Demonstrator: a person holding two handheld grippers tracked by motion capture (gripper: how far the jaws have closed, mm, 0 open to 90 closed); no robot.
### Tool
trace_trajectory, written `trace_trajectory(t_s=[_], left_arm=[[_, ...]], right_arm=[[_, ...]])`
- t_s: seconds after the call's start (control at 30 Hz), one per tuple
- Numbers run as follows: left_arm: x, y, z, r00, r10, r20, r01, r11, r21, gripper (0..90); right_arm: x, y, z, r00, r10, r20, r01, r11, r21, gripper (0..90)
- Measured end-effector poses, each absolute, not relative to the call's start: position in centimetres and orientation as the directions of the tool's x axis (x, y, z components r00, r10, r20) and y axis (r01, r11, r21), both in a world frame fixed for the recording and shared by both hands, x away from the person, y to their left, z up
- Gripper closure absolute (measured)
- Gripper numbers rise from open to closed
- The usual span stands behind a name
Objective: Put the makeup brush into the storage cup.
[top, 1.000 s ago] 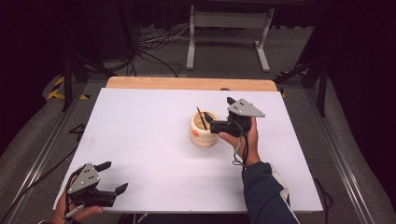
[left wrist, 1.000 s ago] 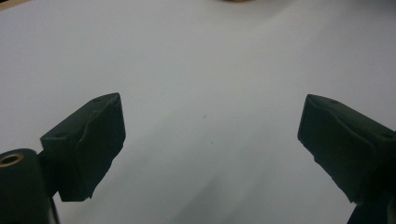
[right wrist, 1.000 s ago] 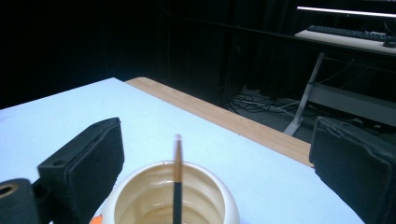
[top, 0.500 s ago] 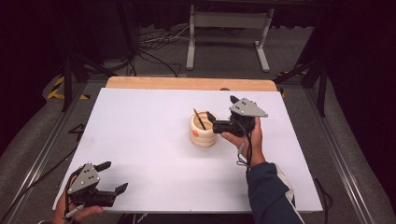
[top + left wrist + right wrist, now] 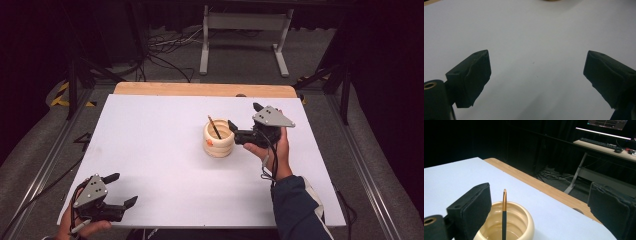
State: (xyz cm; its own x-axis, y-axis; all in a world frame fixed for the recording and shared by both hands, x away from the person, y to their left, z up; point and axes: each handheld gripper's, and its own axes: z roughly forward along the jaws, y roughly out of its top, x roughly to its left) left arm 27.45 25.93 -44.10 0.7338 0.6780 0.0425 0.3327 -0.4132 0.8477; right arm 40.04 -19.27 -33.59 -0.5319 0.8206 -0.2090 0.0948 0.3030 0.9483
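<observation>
- My right gripper [image 5: 244,121] sits at the right of the white table [image 5: 150,150], just beside the cream ribbed pen holder [image 5: 219,138], and its jaws are spread wide with nothing between them.
- In the right gripper view the right gripper's own two black jaws stand far apart; the holder's rim lies low between them, nearer the left jaw.
- A dark pencil [image 5: 504,215] with an orange-brown end stands in the pen holder [image 5: 509,225], its tip rising above the rim and, in the high view, leaning toward the table's far left.
- The pen holder stands upright near the middle of the table, slightly to the right, well away from every edge.
- My left gripper [image 5: 122,189] rests at the near left corner of the table, well apart from the holder, held in my left hand [image 5: 82,227].
- Its jaws are wide open too, over bare white table [image 5: 534,37].
- My right hand [image 5: 272,147] grips the right gripper from below, a dark blue sleeve [image 5: 300,210] behind it.
</observation>
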Motion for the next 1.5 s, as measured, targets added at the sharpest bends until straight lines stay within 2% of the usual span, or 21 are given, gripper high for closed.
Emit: trace_trajectory(t_s=[1.5], left_arm=[[27.5,26.0,-44.1,0.731,0.68,0.061,0.326,-0.426,0.844,8.4]], right_arm=[[36.5,-22.2,-35.6,-0.511,0.814,-0.275,0.084,0.365,0.927,6.7]])
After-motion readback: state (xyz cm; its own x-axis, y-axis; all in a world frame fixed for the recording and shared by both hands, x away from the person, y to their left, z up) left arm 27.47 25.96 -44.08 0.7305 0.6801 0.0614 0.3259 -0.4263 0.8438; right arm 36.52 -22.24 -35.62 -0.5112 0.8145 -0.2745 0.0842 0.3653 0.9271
